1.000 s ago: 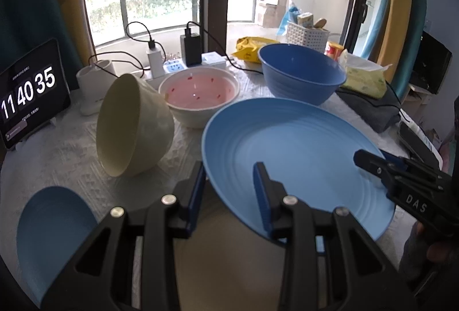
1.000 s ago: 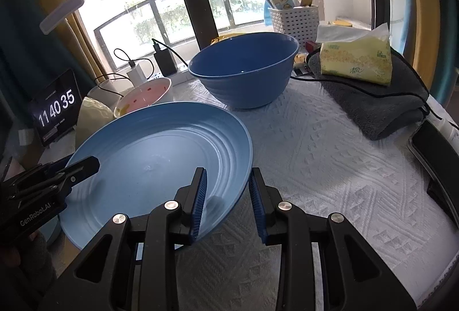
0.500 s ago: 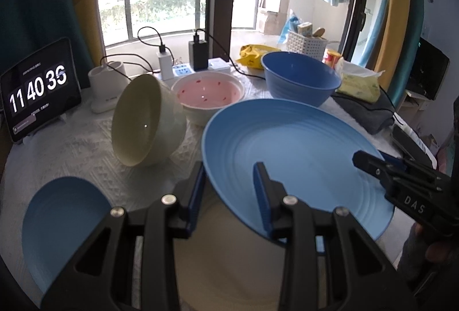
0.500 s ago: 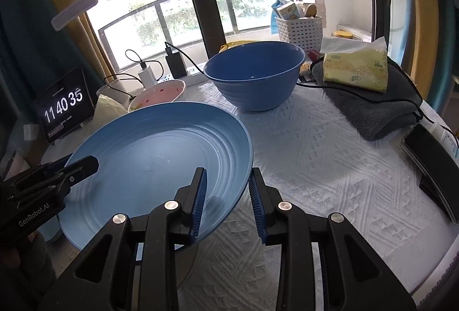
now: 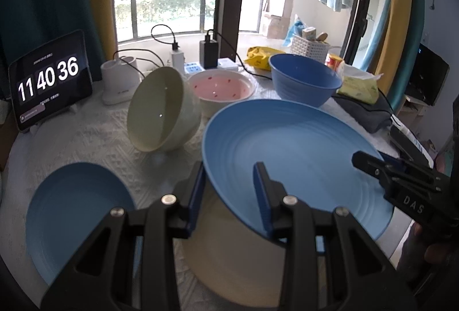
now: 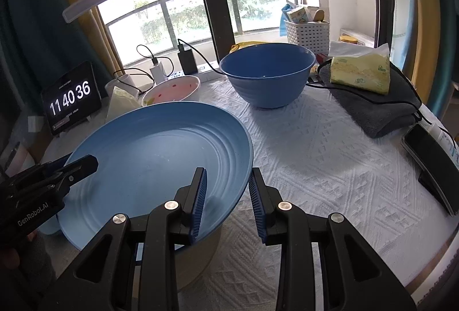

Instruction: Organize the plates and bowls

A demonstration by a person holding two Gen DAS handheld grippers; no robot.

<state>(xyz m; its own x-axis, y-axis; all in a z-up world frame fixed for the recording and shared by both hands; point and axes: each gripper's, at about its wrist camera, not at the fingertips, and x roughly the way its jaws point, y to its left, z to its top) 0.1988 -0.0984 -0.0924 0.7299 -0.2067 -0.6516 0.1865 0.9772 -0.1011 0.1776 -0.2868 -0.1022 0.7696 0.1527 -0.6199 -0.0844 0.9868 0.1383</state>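
A large ribbed blue plate (image 5: 287,156) (image 6: 155,164) hangs tilted above the white tablecloth, held at opposite rims. My left gripper (image 5: 229,190) (image 6: 86,164) is shut on its near-left rim, one pad under and one on top. My right gripper (image 6: 226,185) (image 5: 361,160) is shut on the right rim the same way. Under the plate lies a cream dish (image 5: 229,262) (image 6: 198,259), mostly hidden. A small blue plate (image 5: 74,219) lies at the left. A cream bowl (image 5: 160,113) lies tipped on its side against a pink-lined bowl (image 5: 223,90). A deep blue bowl (image 5: 304,81) (image 6: 266,73) stands behind.
A tablet clock (image 5: 51,81) leans at the far left. A power strip with chargers (image 5: 206,58) runs along the window. A tissue pack (image 6: 361,73) lies on a grey towel (image 6: 381,110), with a phone (image 6: 430,162) at the right table edge and a white basket (image 6: 308,33) behind.
Both grippers have drawn back toward the near side with the blue plate still in them. The bowls behind now look farther off, and more of the small blue plate shows.
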